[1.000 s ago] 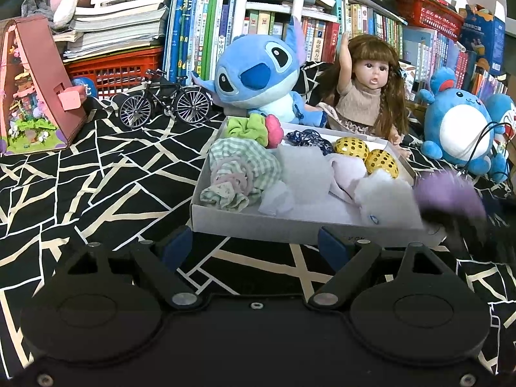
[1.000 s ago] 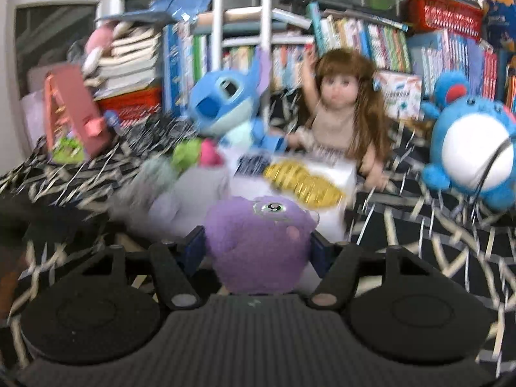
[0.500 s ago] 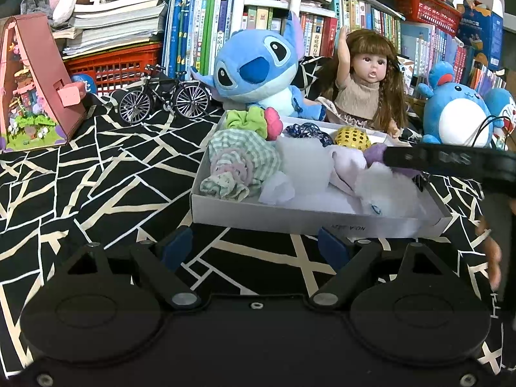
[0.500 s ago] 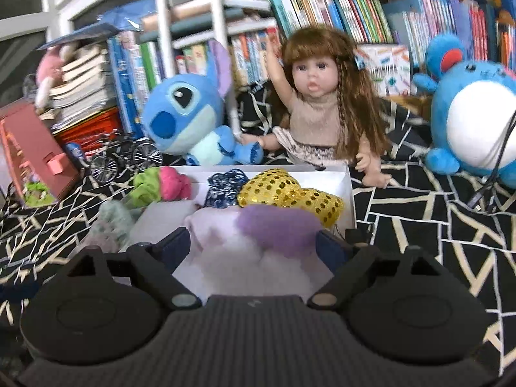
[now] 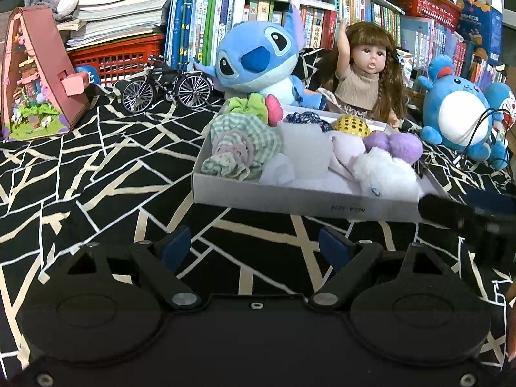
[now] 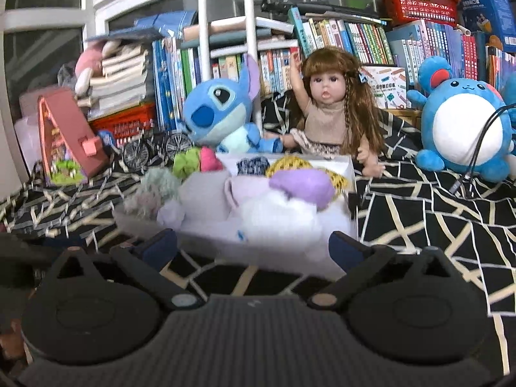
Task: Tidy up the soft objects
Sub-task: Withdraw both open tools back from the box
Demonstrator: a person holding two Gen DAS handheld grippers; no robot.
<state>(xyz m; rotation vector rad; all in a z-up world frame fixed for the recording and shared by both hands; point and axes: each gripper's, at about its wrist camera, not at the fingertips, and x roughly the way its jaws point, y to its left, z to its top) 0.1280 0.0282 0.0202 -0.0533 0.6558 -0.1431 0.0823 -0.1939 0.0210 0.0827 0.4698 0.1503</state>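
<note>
A white cardboard box (image 5: 290, 198) sits on the black patterned cloth, filled with soft things: a purple plush (image 5: 395, 144), a white plush (image 5: 385, 174), a green checked scrunchie (image 5: 245, 148) and yellow sequin balls (image 5: 351, 125). The purple plush (image 6: 303, 184) lies in the box on top of the white plush (image 6: 277, 217). My left gripper (image 5: 254, 246) is open and empty, in front of the box. My right gripper (image 6: 253, 246) is open and empty, just short of the box's near wall (image 6: 283, 254). It also shows in the left wrist view (image 5: 467, 216).
Behind the box sit a blue Stitch plush (image 5: 254, 61), a doll (image 5: 364, 77) and a round blue plush (image 5: 458, 116). A model bicycle (image 5: 166, 85) and a pink toy house (image 5: 35, 77) stand at the left. Bookshelves line the back.
My right gripper carried the purple plush over the box, let it go there and pulled back, open. The left gripper barely moved.
</note>
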